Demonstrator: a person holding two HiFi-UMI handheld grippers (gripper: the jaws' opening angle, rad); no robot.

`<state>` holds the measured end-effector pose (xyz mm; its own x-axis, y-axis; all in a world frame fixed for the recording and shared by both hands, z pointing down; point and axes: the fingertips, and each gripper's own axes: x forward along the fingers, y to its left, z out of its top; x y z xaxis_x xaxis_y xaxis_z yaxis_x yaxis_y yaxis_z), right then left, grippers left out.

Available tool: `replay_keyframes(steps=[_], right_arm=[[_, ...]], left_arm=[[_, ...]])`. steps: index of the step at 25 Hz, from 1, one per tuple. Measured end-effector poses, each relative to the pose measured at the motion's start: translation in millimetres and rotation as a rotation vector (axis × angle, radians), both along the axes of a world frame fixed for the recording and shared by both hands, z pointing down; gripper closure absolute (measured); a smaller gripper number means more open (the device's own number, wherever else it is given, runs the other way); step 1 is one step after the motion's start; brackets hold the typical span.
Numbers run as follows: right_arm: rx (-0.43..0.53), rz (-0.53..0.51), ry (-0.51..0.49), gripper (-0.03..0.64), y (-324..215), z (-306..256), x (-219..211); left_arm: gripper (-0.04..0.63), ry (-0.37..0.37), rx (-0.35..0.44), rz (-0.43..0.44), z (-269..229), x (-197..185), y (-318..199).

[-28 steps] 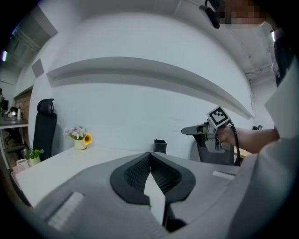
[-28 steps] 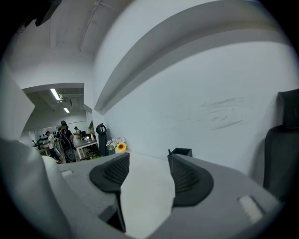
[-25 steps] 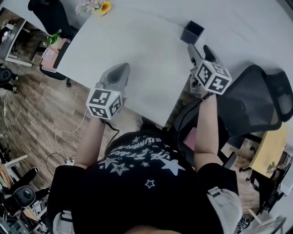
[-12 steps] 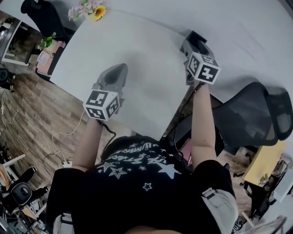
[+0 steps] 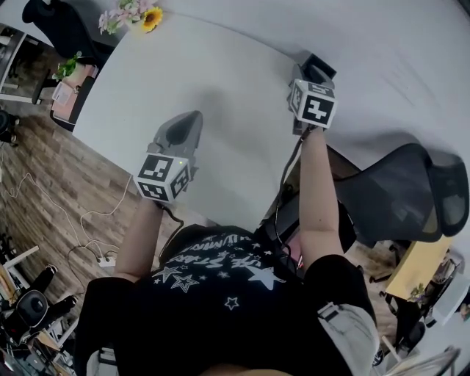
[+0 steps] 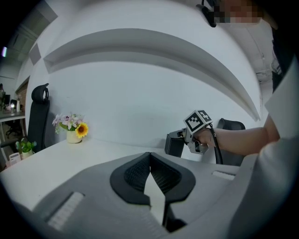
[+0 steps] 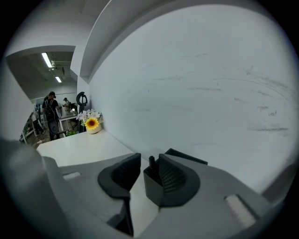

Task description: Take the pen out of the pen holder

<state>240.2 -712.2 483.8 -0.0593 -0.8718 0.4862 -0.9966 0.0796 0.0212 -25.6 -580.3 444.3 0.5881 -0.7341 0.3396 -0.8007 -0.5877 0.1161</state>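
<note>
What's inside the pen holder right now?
One dark pen stands upright in the black pen holder, with only its top poking above the rim. The rest of the pen, and anything else inside, is hidden by the holder's walls.

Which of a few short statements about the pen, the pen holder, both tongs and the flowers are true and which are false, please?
1. The pen stands in the pen holder. True.
2. The right tongs are clamped shut beside the pen holder. False: they have just been closing but stand apart, with the pen and a corner of the pen holder between them, and do not grip either.
3. The left tongs are shut and empty. True.
4. The flowers touch the pen holder. False: they sit at the far left corner of the table, well apart from it.
5. A black chair stands at the person's right. True.
</note>
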Motion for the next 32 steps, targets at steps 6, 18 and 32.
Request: replay_keyframes(steps=[6, 18, 32], right_arm=[[-0.016, 0.043, 0.058, 0.572, 0, 5, 4], [0.087, 0.052, 0.098, 0.575, 10, -41, 9], [0.342, 0.016, 0.032, 0.575, 82, -161, -19]], left_arm=[[0.584, 0.015, -0.025, -0.008, 10, -5, 2], [0.584, 0.031, 0.019, -0.027, -10, -18, 17], [0.584, 0.062, 0.097, -0.063, -47, -51, 84]])
